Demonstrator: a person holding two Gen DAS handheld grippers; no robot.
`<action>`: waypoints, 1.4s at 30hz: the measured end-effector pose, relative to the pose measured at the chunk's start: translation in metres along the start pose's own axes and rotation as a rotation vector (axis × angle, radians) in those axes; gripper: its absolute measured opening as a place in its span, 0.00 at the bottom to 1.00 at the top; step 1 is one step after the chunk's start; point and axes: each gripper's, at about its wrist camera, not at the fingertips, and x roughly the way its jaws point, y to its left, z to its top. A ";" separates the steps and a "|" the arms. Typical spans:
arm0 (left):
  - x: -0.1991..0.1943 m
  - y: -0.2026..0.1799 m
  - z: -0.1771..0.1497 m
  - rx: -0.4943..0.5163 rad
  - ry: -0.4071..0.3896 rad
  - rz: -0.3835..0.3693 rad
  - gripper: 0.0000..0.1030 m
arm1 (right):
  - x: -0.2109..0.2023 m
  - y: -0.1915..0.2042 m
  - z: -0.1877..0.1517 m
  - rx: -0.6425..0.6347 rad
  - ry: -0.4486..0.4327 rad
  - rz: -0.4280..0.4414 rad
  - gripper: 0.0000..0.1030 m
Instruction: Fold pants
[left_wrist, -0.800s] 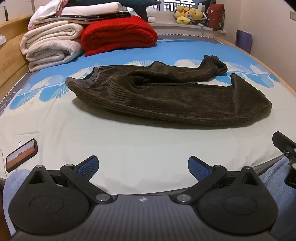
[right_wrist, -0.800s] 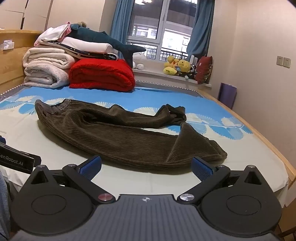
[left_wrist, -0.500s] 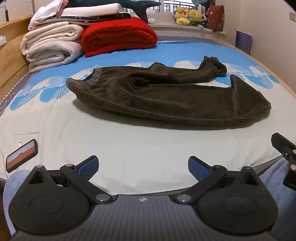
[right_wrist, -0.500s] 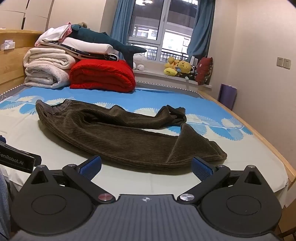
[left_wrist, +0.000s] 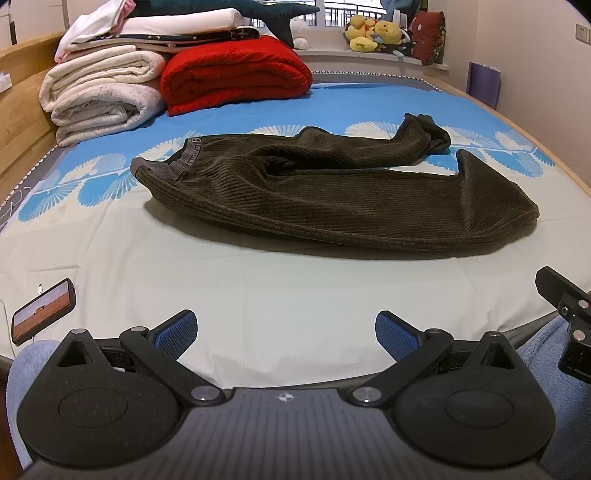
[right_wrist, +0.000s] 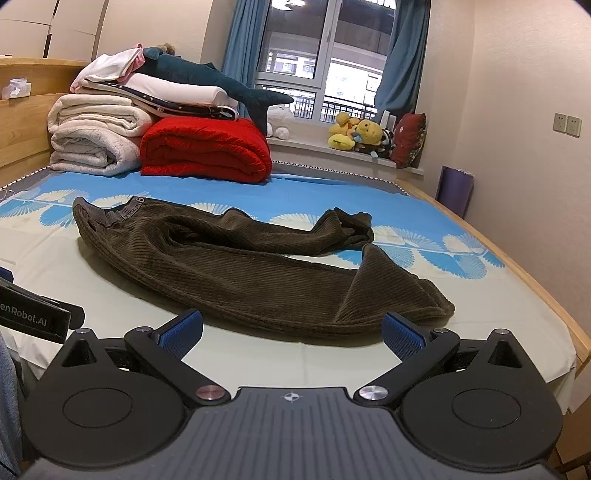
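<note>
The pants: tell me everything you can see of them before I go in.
The pants are dark brown corduroy, ribbed, with a grey elastic waistband at the left end. They lie unfolded and rumpled on the bed, legs to the right: the near leg flat with an upturned corner, the far leg twisted and bunched. Neither gripper touches them.

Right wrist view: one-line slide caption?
Open right tool hovers short of the brown corduroy pants lying unfolded on the bed, folded blankets stacked behind.

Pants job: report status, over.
Left gripper open, right gripper open, both empty. Pants unfolded on bed, untouched. Nothing in the way.
</note>
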 end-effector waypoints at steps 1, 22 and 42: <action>0.000 0.000 0.000 0.000 0.000 0.001 1.00 | 0.000 0.000 0.000 0.000 0.000 0.000 0.99; 0.000 0.002 0.003 -0.003 0.009 -0.002 1.00 | 0.000 -0.001 -0.001 0.000 0.004 0.008 0.99; 0.004 0.002 0.004 -0.001 0.023 -0.002 1.00 | 0.004 0.003 -0.002 -0.003 0.014 0.018 0.99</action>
